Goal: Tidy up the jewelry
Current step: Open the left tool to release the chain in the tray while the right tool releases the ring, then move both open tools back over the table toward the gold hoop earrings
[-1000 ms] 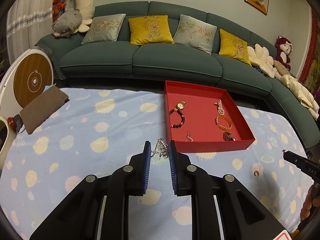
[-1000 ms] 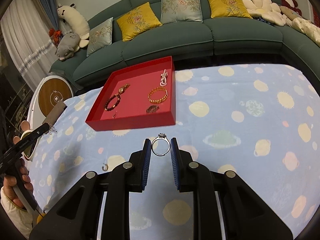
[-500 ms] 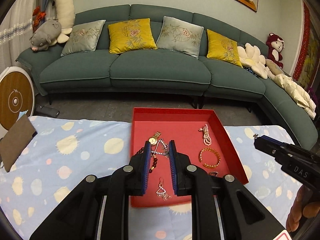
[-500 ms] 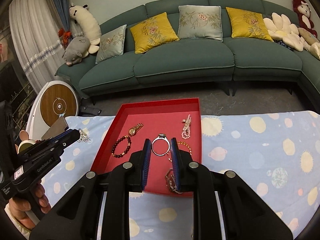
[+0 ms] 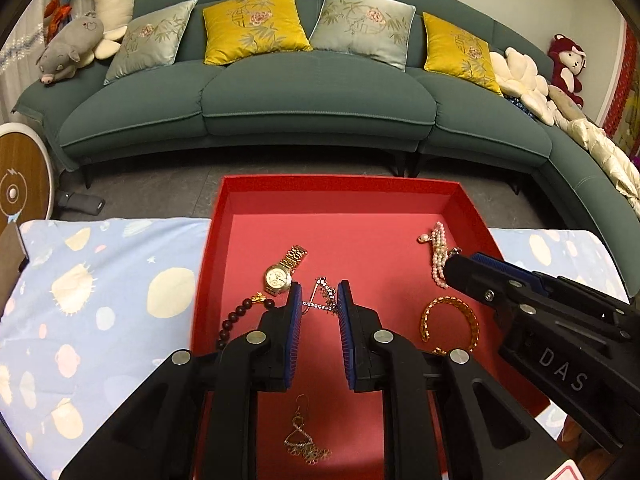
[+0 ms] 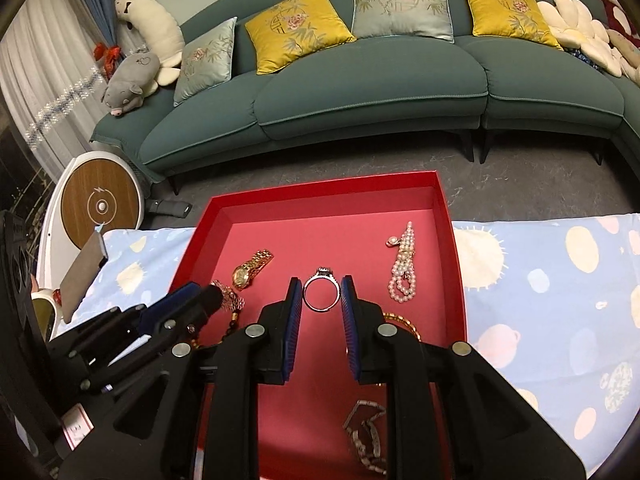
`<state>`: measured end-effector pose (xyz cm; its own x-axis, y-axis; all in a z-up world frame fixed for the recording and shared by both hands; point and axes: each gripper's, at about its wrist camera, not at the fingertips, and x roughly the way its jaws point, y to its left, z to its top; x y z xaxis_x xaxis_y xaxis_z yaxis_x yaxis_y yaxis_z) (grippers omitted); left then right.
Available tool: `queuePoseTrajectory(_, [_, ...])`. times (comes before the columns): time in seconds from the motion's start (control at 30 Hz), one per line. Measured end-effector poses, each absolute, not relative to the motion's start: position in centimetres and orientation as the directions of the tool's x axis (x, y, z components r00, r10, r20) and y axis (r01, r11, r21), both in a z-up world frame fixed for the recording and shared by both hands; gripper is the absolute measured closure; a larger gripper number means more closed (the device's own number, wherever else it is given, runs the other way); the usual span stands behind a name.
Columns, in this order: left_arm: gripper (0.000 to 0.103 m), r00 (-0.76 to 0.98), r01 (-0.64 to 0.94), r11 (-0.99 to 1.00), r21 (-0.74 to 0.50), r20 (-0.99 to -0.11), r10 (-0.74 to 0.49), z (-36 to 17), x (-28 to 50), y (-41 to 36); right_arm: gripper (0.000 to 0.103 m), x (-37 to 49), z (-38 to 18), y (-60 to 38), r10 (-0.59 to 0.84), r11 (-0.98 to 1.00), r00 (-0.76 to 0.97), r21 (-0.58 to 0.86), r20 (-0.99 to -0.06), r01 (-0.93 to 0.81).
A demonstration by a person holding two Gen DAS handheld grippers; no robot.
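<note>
1. 2 grippers over red tray (image 5: 466, 204).
2. Left gripper (image 5: 319, 306): pinching chain (image 5: 320, 300); lower before release, clear of watch (image 5: 280, 274).
3. Right gripper (image 6: 321, 295): pinching ring (image 6: 321, 294); release low onto bare floor.

light blue cloth (image 5: 100, 300) with pale yellow blobs and planet prints covers whole table top, a bit rumpled at far edge

red tray (image 5: 340, 186) sits straight on cloth at far edge, cloth showing on both sides of it

brown flat pad (image 6: 82, 270) lies on cloth's far left corner, partly overhanging

rest of cloth just print, pretty busy pattern tbh
</note>
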<state>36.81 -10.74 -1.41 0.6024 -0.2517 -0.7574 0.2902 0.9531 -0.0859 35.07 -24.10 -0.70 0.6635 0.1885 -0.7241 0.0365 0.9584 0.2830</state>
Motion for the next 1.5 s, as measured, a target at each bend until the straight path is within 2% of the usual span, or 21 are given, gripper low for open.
queuePoseTrajectory(0.63, [0.086,0.58,0.262,0.964,-0.044,-0.791,-0.194,-3.6,38.9,-11.6,0.083,37.2,-2.6,-23.2,0.168,0.967,0.647,0.251,-0.744,0.037])
queuePoseTrajectory(0.7, [0.082,0.581,0.254,0.966,-0.041,-0.792,-0.186,-3.6,38.9,-11.5,0.081,37.0,-2.5,-23.4,0.168,0.965,0.656,0.258,-0.736,0.042])
queuePoseTrajectory(0.77, [0.068,0.594,0.235,0.971,-0.044,-0.785,-0.179,-3.3,38.7,-11.0,0.078,36.5,-2.3,-23.9,0.171,0.96,0.665,0.275,-0.727,0.054])
queuePoseTrajectory(0.83, [0.062,0.608,0.211,0.976,-0.057,-0.774,-0.177,-2.9,38.2,-10.3,0.072,35.8,-1.8,-24.6,0.172,0.955,0.679,0.291,-0.714,0.064])
queuePoseTrajectory(0.97, [0.06,0.628,0.187,0.977,-0.106,-0.752,-0.202,-1.3,36.0,-7.6,0.068,32.7,-0.1,-26.6,0.185,0.941,0.709,0.332,-0.68,0.072])
queuePoseTrajectory(1.1, [0.058,0.648,0.161,0.98,-0.116,-0.736,-0.194,0.4,32.8,-4.7,0.057,27.8,2.2,-28.5,0.152,0.948,0.733,0.308,-0.663,0.081])
queuePoseTrajectory(1.3, [0.058,0.67,0.134,0.987,-0.085,-0.727,-0.153,1.9,26.6,-1.2,0.054,19.5,4.2,-31.0,0.106,0.946,0.747,0.298,-0.656,0.128])
queuePoseTrajectory(1.5, [0.058,0.65,0.127,0.986,-0.113,-0.742,-0.168,1.7,20.8,0.5,0.052,12.9,3.6,-30.9,0.047,0.951,0.733,0.255,-0.679,0.176])
